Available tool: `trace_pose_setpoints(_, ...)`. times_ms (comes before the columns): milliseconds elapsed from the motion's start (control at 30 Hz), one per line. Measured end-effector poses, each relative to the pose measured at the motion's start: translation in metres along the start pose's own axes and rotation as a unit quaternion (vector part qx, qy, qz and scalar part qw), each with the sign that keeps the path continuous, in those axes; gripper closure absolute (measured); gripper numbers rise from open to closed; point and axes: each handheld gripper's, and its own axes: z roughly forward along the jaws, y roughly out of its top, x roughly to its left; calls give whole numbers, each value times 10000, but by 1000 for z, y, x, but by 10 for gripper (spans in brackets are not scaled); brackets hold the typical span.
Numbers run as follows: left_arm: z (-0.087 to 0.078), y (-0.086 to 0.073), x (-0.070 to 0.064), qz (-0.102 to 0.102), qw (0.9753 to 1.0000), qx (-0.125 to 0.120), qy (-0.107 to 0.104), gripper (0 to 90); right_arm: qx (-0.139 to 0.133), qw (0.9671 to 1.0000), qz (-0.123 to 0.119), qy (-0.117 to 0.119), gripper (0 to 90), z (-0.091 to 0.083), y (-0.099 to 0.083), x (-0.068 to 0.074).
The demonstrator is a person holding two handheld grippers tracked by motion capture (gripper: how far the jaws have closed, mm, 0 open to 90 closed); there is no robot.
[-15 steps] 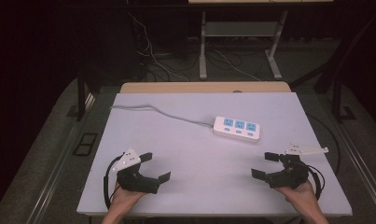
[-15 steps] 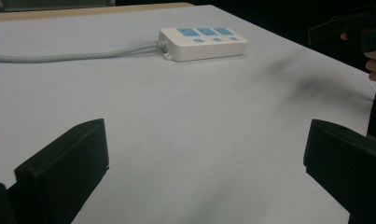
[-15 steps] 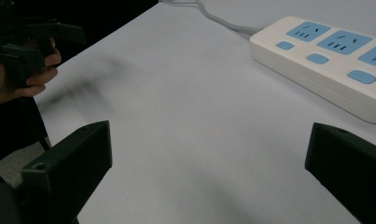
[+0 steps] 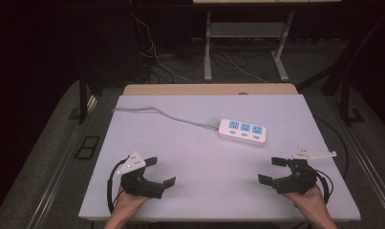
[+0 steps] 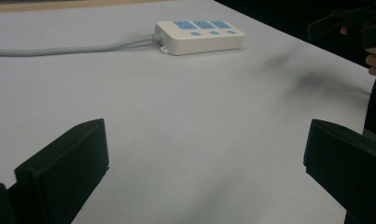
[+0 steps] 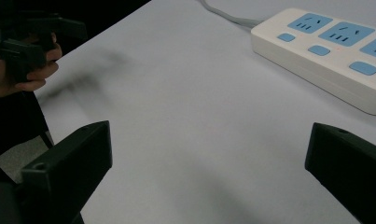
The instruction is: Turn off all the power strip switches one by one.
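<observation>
Table (image 4: 199,143) bare — power strip (image 4: 243,131) midway.

White table (image 4: 199,191), seen from above; white power strip (image 4: 242,131) with three blue sockets right of centre, its grey cable (image 4: 161,114) trailing to the far left edge; left gripper (image 4: 160,172) near the front left, jaws spread, nothing between them; right gripper (image 4: 269,170) near the front right, jaws likewise apart; dark floor with loose cables (image 4: 228,59) beyond.
</observation>
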Motion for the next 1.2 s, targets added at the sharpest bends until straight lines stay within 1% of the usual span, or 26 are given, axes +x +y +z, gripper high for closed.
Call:
trace_pose_setpoints(500, 0, -1, 0, -35, 10000, 70, -24, 0, 175, 9998, -25, 28, 4, 2, -1, 2)
trace_pose_setpoints(600, 0, -2, 0, -50, 10000, 71, -20, 0, 260, 9996, -62, -14, 4, 3, 1, 2)
trace_pose_setpoints(667, 0, -2, 1, -54, 9999, 81, -24, 0, 268, 9996, -84, -36, 4, 2, 1, 3)
trace_pose_setpoints(767, 1, -3, 1, -46, 9999, 115, -29, 0, 275, 9996, -31, -33, 4, 2, 4, 2)
trace_pose_setpoints(800, 1, -3, 0, -49, 9999, 120, -31, 0, 329, 9994, -35, -33, 4, 3, 6, 2)
trace_pose_setpoints(1200, 1, -4, 1, -71, 9999, 129, -6, 0, 402, 9992, -81, -6, 5, 5, 23, -2)
